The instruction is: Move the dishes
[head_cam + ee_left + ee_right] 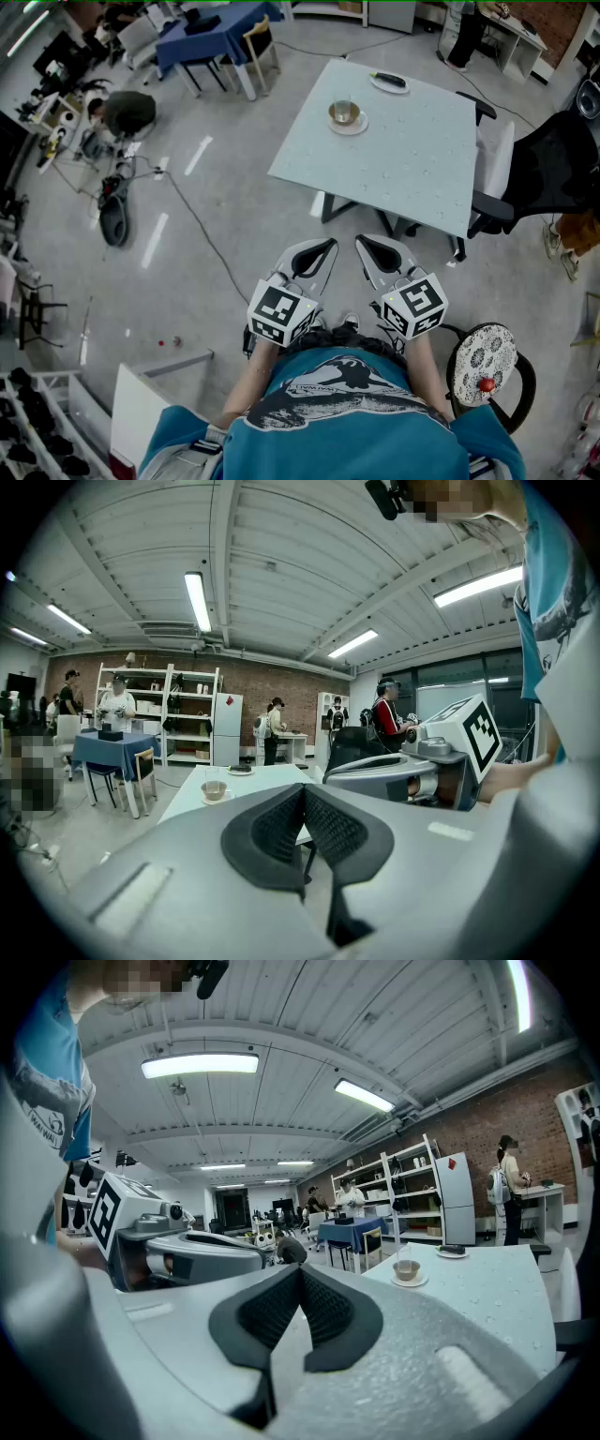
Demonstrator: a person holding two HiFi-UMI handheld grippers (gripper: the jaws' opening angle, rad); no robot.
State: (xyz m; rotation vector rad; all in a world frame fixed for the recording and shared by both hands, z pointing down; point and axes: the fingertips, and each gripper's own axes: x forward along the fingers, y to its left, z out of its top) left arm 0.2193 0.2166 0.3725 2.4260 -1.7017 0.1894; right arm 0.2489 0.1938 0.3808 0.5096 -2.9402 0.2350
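A pale square table (412,178) stands ahead of me. On its far side sits a saucer carrying a small bowl and a glass (347,116), and beyond it a plate with a dark object (389,82). The saucer set (215,792) and the plate (241,771) show small in the left gripper view, and again as the saucer set (407,1274) and plate (452,1252) in the right gripper view. My left gripper (319,251) and right gripper (375,248) are held side by side near my body, well short of the table. Both are shut and hold nothing.
A black office chair (553,178) stands right of the table, with a white chair (492,164) tucked at its edge. A round patterned stool (483,356) is by my right side. A blue table (220,33) is far left. Cables (202,230) cross the floor. People stand by distant shelves (141,700).
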